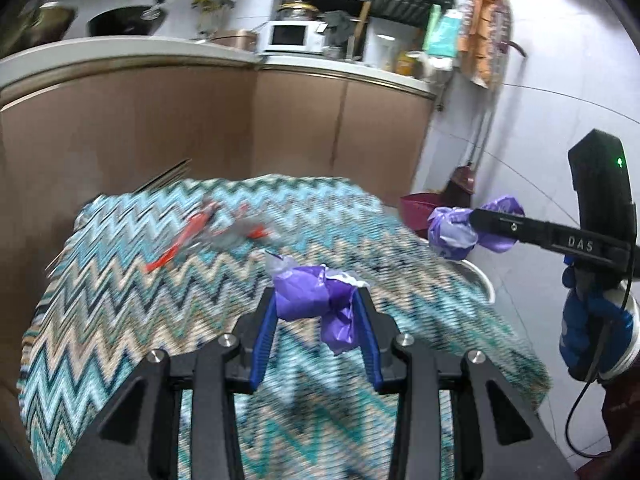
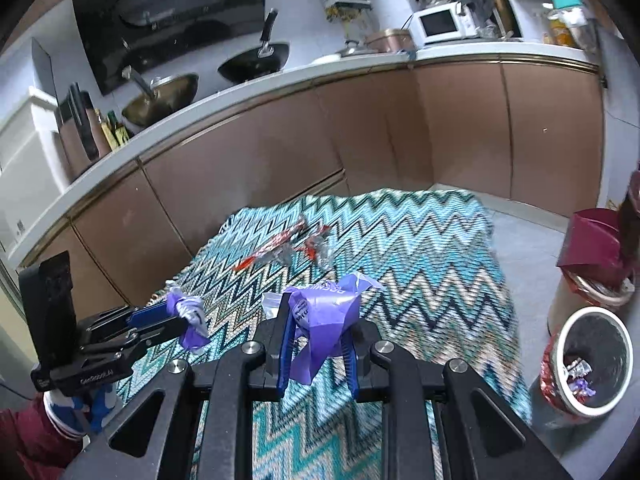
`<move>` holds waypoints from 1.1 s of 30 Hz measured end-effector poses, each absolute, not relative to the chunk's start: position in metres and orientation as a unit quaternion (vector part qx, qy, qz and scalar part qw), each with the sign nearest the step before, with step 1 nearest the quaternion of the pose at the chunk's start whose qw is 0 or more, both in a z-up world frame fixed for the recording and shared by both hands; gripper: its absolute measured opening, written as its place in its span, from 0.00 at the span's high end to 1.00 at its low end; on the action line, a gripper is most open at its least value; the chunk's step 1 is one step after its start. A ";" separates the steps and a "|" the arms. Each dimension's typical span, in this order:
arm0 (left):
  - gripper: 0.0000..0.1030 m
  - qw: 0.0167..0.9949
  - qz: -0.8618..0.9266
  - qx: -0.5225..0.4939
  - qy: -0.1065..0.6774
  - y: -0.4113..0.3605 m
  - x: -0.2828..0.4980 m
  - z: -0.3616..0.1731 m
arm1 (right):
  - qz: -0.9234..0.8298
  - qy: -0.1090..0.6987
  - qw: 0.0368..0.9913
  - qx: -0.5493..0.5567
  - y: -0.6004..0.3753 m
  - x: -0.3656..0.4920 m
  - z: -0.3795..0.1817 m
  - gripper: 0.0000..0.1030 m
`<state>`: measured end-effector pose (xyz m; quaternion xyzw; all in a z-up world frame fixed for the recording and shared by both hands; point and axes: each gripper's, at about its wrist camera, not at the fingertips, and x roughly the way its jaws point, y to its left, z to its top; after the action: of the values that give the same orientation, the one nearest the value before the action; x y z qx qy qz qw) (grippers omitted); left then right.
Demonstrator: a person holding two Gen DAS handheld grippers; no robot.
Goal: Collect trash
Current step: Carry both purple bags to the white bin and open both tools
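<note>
While both hand-held grippers, left (image 1: 320, 308) and right (image 2: 318, 320), are clamping purple wrappers, a red wrapper (image 2: 280, 246) is lying on the zigzag-clothed worktop (image 2: 420, 240) beside brown kitchen cabinets (image 2: 440, 128).

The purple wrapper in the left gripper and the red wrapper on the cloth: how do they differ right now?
The purple wrapper is crumpled into a wad; the red wrapper lies stretched out, partly clear. The purple wrapper is pinched in the left gripper above the zigzag cloth; the red wrapper rests loose on that cloth, ungripped. Both are thin plastic trash, not yet in the bin.
</note>
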<state>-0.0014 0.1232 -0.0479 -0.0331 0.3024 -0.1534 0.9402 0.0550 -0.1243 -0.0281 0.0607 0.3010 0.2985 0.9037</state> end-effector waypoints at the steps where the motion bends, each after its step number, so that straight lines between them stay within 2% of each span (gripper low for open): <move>1: 0.65 0.939 -0.165 -0.028 0.301 0.113 0.002 -0.043 | 0.293 0.297 0.906 0.065 -0.134 0.052 -0.026 0.81; 7: 0.65 0.921 -0.246 0.008 0.301 0.024 0.042 -0.018 | 0.217 0.277 0.931 0.100 -0.217 0.050 -0.023 0.81; 13: 0.65 0.887 -0.321 0.045 0.329 -0.098 0.103 -0.022 | 0.106 0.286 0.942 0.141 -0.316 0.073 -0.041 0.81; 20: 0.65 0.849 -0.359 0.075 0.380 -0.242 0.194 -0.064 | 0.012 0.325 0.929 0.178 -0.409 0.131 -0.089 0.81; 29: 0.62 0.821 -0.354 0.063 0.444 -0.328 0.279 -0.129 | -0.036 0.384 0.905 0.178 -0.469 0.186 -0.165 0.78; 31: 0.59 0.818 -0.349 0.057 0.454 -0.338 0.290 -0.140 | -0.040 0.394 0.901 0.177 -0.475 0.194 -0.177 0.75; 33: 0.58 0.814 -0.348 0.050 0.461 -0.344 0.298 -0.147 | -0.047 0.402 0.898 0.175 -0.479 0.199 -0.187 0.65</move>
<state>0.2983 -0.3437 -0.1473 0.0504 0.4614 -0.3483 0.8144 0.1990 -0.4788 -0.1867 0.1745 0.4016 -0.0475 0.8978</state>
